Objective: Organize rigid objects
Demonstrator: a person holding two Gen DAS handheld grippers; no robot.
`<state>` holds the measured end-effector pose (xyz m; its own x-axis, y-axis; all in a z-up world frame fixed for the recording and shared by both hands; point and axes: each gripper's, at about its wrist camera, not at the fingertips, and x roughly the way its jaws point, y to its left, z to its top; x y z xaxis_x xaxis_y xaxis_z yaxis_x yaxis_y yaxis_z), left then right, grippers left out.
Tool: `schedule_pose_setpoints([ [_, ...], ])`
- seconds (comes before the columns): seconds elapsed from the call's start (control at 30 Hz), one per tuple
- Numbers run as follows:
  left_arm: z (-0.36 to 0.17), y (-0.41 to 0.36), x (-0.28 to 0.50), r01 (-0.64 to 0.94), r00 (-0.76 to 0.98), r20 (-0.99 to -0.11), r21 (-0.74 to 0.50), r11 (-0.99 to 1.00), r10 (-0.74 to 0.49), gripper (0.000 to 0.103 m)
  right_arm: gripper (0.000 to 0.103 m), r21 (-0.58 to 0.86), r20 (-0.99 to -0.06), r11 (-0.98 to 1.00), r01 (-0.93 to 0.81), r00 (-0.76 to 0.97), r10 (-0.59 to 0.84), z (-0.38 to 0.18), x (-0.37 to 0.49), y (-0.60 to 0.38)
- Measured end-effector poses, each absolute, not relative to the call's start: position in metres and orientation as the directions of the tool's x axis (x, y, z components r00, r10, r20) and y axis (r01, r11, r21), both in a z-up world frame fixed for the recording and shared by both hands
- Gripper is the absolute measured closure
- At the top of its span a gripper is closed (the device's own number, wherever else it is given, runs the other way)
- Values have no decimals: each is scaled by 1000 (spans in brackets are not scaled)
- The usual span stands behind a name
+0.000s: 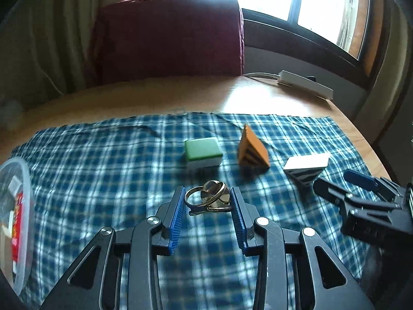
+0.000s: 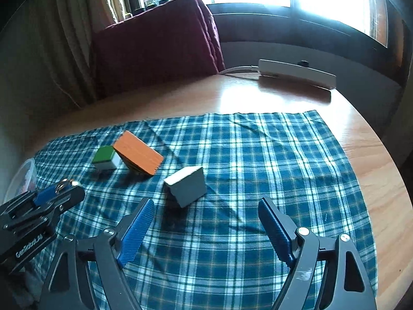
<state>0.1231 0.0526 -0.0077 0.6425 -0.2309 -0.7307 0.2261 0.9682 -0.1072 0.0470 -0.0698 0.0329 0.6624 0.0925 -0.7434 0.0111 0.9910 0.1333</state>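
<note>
Rings, a small linked metal cluster, sit pinched between the blue ribbed pads of the left tool just above the checked cloth on the round worktop. Light, hard and slick, the cluster probably twists easily in a grip; squeezing across its widest span, as the pads do now, looks like the safest hold. How many loops it has cannot be told for certain; at least two bands show.

Three blocks lie on the cloth at 12 to 2 o'clock of the left tool: one green-topped tile, one orange wedge and one white wedge. All appear stiff and light, with flat faces offering easy purchase, though the wedges' slopes could slip.

One clear plastic tub stands at 9 o'clock of the left tool. The right tool hangs spread wide and empty, the white wedge at its 11 o'clock. One power strip rests far back.
</note>
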Motion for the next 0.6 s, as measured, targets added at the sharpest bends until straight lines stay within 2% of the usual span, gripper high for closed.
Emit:
schedule_pose_setpoints([
  [0.33,3,109,89,197,652,-719,-147,969,-242,67,22,49,-780,999,-1,624,39,25,73,-56],
  [0.6,4,138,80,175,643,-724,-178,968,-250,67,29,87,-800,996,-4,596,72,20,94,-63],
])
